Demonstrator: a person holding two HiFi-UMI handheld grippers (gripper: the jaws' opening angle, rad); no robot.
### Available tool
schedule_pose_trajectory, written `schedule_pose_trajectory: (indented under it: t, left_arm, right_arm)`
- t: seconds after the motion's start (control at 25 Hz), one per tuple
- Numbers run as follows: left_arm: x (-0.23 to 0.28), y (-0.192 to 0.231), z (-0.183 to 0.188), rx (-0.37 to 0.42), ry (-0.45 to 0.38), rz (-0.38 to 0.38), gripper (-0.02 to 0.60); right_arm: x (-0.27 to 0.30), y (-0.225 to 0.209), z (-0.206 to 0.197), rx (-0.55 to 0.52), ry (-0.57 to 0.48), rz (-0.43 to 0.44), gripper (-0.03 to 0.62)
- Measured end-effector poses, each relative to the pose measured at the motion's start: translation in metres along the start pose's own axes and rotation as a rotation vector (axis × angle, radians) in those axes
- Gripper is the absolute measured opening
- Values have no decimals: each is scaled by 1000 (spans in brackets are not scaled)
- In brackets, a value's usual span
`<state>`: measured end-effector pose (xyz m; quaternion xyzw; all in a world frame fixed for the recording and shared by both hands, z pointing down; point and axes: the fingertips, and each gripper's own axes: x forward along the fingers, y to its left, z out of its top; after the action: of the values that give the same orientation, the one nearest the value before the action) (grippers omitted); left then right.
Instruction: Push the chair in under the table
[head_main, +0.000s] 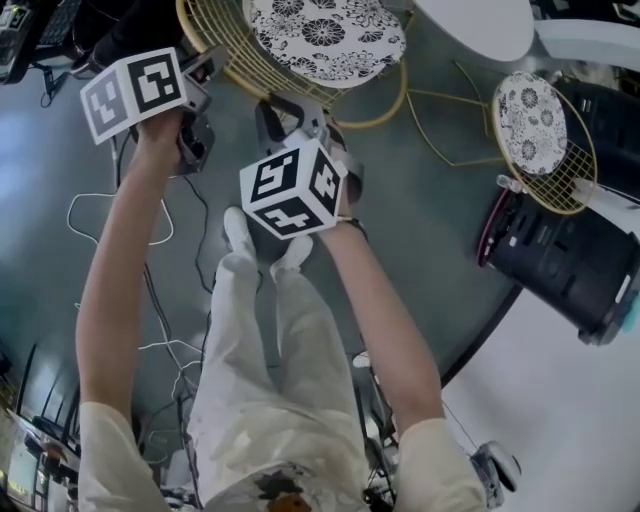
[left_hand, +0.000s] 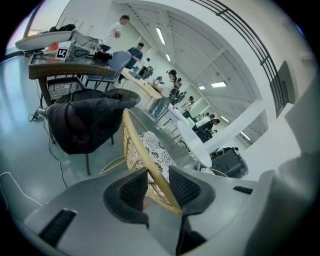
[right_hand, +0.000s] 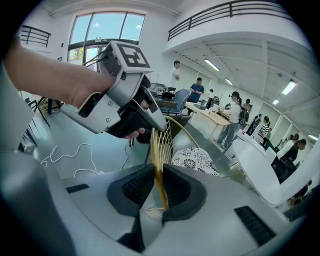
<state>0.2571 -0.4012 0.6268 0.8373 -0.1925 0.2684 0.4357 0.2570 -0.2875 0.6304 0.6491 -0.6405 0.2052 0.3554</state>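
Observation:
The chair (head_main: 325, 35) has a gold wire back and a black-and-white flowered cushion, and it stands at the top of the head view next to the white round table (head_main: 480, 25). My left gripper (head_main: 208, 68) holds the chair's back rim (left_hand: 150, 170). The gold rim runs slantwise between its pads, and the wire lattice fills the gap. My right gripper (head_main: 292, 112) is shut on the same rim (right_hand: 156, 150) further along, where the thin gold bar stands upright between the pads (right_hand: 137, 187). In the right gripper view the left gripper (right_hand: 125, 95) shows just beyond.
A second gold chair (head_main: 545, 135) stands tipped at the right, beside a black case (head_main: 570, 260). White and black cables (head_main: 110, 215) lie on the grey floor by my legs. A chair draped with a black jacket (left_hand: 90, 122) stands to the left. Several people are at desks far off.

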Motion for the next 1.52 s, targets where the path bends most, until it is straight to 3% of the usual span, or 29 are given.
schedule_pose_trajectory:
  t: [0.6,0.72,0.92,1.16,1.32,1.52]
  left_arm:
    - [13,8,12,26,-22,-7,123]
    - [20,16,10,6,-23,-40,123]
    - [20,30,1,36,-42,-14,142]
    - [-27,23,-18,-18,-56,-2,160]
    - [-77,8,-29,-7,-83,13,160]
    - [-140,-17,-42,-6,-115,38,158]
  right_arm:
    - [16,-1,7,53,-29,8,58]
    - [21,5,3,84,-37,48,164]
    - [16,1,7,69,-63,22,175]
    - [-30,6,13,111,-99,21,175]
    - [-68,5,16,140,-140,3,175]
    - [-133,20,24,253,-175,39,173]
